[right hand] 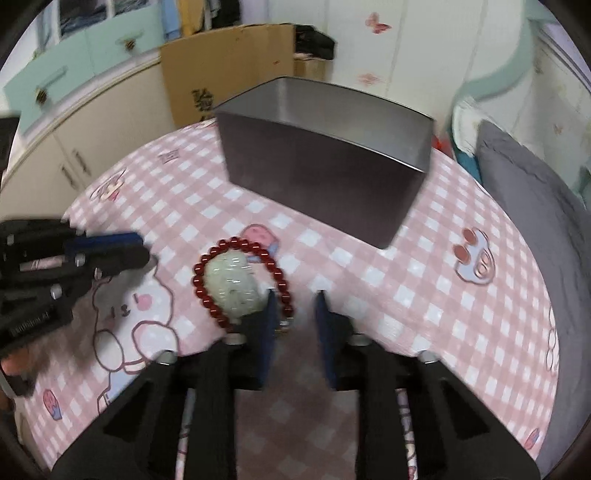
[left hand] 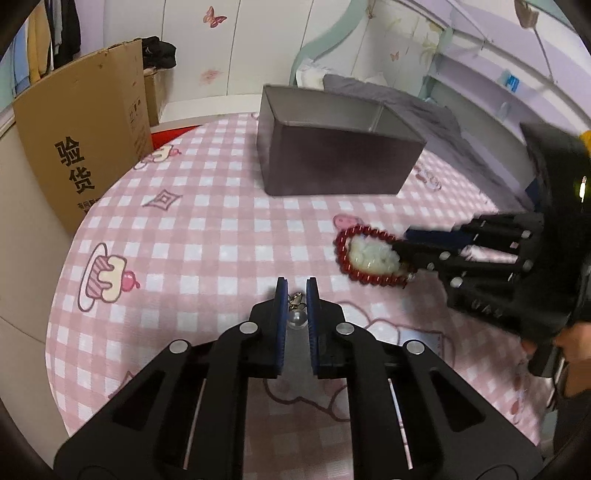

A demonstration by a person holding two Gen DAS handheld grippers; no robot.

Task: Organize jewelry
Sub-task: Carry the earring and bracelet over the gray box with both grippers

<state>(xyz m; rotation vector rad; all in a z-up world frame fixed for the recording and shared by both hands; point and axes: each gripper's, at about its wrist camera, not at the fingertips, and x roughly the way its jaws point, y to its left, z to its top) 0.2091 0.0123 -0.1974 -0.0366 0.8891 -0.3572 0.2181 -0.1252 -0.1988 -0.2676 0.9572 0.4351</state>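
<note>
While both claws hung low over it, the table showed a pink-and-white checked cloth printed with cartoon cakes and animals. Toward the back of the cloth stood an open grey metal tin, its inside not visible from here. Between the tin and the right claw, the red bead bracelet lay flat on the cloth, ringed around a pale green stone.

The left gripper had its blue pads drawn in against a small clear pendant with a metal clasp, right at the cloth. The right gripper was blurred; its jaws stood apart, with the bracelet's near edge just inside the left finger and nothing pressed.

Beyond the table edge a tall cardboard box with black printed characters leaned by cream cupboards, under mint-green drawers. Pink butterfly stickers dotted the pale wall, clothes hung in the corner, and grey bedding lay beside the table.
</note>
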